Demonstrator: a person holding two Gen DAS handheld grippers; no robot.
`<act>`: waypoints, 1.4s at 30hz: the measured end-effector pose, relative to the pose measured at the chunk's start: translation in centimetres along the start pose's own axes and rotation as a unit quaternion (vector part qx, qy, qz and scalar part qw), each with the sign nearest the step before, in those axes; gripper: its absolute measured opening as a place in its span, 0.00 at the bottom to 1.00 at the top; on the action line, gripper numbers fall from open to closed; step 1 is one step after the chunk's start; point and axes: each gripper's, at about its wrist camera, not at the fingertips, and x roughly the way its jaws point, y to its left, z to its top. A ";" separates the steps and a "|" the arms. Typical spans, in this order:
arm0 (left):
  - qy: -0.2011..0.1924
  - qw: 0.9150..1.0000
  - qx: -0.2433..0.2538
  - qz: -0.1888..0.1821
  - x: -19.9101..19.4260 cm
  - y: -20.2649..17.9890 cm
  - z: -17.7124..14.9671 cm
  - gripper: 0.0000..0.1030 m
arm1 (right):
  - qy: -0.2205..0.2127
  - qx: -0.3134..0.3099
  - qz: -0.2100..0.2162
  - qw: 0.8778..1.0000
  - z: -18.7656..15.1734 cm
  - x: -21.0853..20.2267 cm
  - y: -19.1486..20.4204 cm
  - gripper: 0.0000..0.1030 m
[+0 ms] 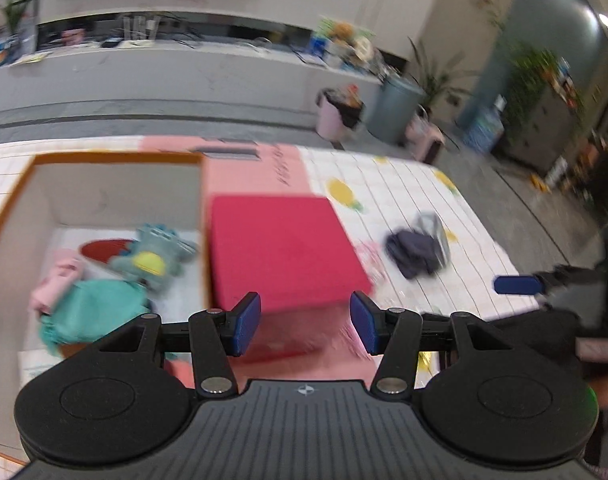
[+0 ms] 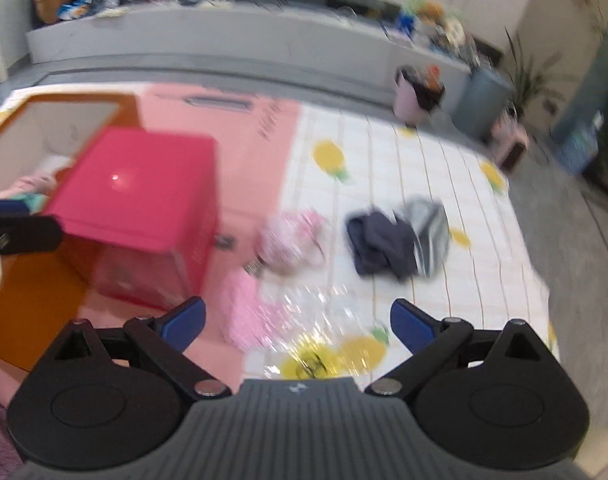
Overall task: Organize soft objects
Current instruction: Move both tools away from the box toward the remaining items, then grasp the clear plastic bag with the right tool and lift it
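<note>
Left gripper [image 1: 305, 322] jaws part-spread, nothing between the pads, hovering over the red box [image 1: 282, 254] beside the orange-rimmed bin [image 1: 20, 196], which holds a teal plush [image 1: 154, 254], teal cloth [image 1: 92, 312] and pink item [image 1: 60, 280]. Right gripper [image 2: 298, 322] jaws spread wide and empty above crinkled clear plastic [image 2: 315, 316]. On the pineapple-print mat [image 2: 423, 168]: dark navy garment [image 2: 379, 246] touching a grey one [image 2: 429, 236], pink bundle [image 2: 292, 238] near the box.

Pink bin [image 2: 408, 98], grey bin [image 2: 481, 100], potted plant [image 2: 529, 76]
</note>
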 end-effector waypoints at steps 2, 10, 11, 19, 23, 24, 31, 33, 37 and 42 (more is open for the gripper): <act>0.012 1.000 0.017 -0.006 0.8 -1.2 -0.8 0.59 | 0.024 0.022 0.000 0.999 -1.0 1.6 -1.3 0.94; 0.048 0.997 0.068 -0.001 3.2 -4.1 -3.8 0.59 | 0.096 0.091 0.039 0.990 -3.5 7.3 -3.3 0.94; 0.051 0.996 0.075 -0.001 3.6 -4.4 -4.2 0.59 | 0.098 0.091 0.033 0.990 -3.6 7.9 -3.5 0.94; 0.080 0.992 0.094 0.004 5.2 -5.1 -5.9 0.59 | 0.115 0.073 0.017 0.991 -3.7 10.8 -2.6 0.91; 0.091 0.991 0.095 0.008 5.6 -4.9 -6.1 0.59 | 0.102 0.079 0.025 0.991 -3.5 10.6 -2.6 0.82; 0.094 0.991 0.096 0.006 5.6 -4.9 -6.2 0.59 | 0.101 0.084 0.030 0.991 -3.6 10.5 -2.8 0.80; 0.097 0.991 0.094 0.005 5.5 -4.7 -6.3 0.59 | 0.091 0.087 0.028 0.992 -3.8 10.2 -3.5 0.61; 0.098 0.991 0.093 0.006 5.5 -4.8 -6.3 0.59 | 0.088 0.088 0.027 0.992 -3.9 10.0 -3.7 0.53; 0.098 0.991 0.094 0.008 5.5 -4.8 -6.3 0.59 | 0.085 0.098 0.019 0.991 -4.0 9.8 -4.2 0.31; 0.092 0.991 0.100 0.007 5.4 -5.0 -6.5 0.59 | 0.084 0.096 0.018 0.992 -4.2 9.6 -4.7 0.12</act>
